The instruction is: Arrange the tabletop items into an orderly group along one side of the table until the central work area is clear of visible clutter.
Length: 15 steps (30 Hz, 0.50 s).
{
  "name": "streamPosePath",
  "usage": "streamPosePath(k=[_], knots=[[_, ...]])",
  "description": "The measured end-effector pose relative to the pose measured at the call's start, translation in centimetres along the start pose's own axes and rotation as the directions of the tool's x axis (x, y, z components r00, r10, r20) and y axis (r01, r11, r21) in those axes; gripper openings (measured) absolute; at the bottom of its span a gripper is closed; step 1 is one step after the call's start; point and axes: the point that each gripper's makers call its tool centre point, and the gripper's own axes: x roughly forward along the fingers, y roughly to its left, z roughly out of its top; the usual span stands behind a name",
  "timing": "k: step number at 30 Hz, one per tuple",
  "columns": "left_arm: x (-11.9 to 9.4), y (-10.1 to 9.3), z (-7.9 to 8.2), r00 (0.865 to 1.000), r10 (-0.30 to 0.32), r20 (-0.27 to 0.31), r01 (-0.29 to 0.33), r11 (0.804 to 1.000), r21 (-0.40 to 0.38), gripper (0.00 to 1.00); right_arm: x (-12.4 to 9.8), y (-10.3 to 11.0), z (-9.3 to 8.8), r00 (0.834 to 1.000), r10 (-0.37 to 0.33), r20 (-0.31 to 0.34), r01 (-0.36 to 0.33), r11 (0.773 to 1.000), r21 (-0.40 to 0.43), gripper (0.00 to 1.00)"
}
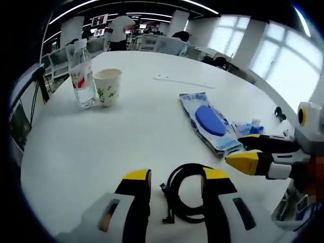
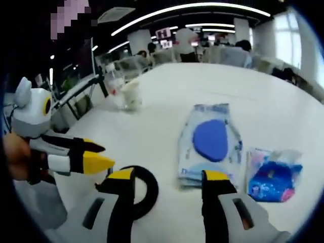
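Note:
A black coiled cable (image 1: pixel 188 198) lies on the white round table (image 1: pixel 101 147), right between the wide-apart jaws of my open left gripper (image 1: pixel 176 177). Beyond it lies a flat wet-wipes pack (image 1: pixel 208 121) with a blue lid, and a small blue packet (image 1: pixel 246 128) sits beside that. My right gripper (image 1: pixel 235 149) reaches in from the right, close to the packet. In the right gripper view, my right gripper (image 2: pixel 168 177) stands open in front of the wipes pack (image 2: pixel 210 139). There the cable (image 2: pixel 146 195) is at its left jaw, the blue packet (image 2: pixel 273 176) to the right, and the left gripper (image 2: pixel 107 156) at left.
A clear water bottle (image 1: pixel 82 76) and a paper cup (image 1: pixel 107 86) stand together at the far left of the table. A thin light strip (image 1: pixel 182 81) lies far back, and a small black object (image 1: pixel 279 112) sits near the right edge. Chairs and people are beyond the table.

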Motion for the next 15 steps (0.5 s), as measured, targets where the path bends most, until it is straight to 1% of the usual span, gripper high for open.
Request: streamPosePath(k=[4, 10, 13, 15], knots=[[0.3, -1.3, 0.0, 0.999, -0.032, -0.004, 0.032, 0.999, 0.026, 0.44, -0.5, -1.7, 0.2, 1.0, -0.028, 0.005, 0.028, 1.0, 0.007, 0.56], [0.6, -3.2, 0.1, 0.997, -0.073, -0.003, 0.073, 0.995, 0.071, 0.49, -1.4, -4.7, 0.6, 0.996, -0.082, 0.023, 0.081, 0.996, 0.031, 0.61], [0.8, -3.8, 0.1, 0.997, -0.082, -0.011, 0.082, 0.992, 0.094, 0.5, -1.8, -5.6, 0.9, 0.995, -0.096, 0.032, 0.095, 0.995, 0.038, 0.63], [0.9, -4.1, 0.2, 0.996, -0.087, -0.004, 0.087, 0.99, 0.11, 0.51, -2.0, -6.2, 1.2, 0.994, -0.107, 0.037, 0.105, 0.994, 0.039, 0.64]])
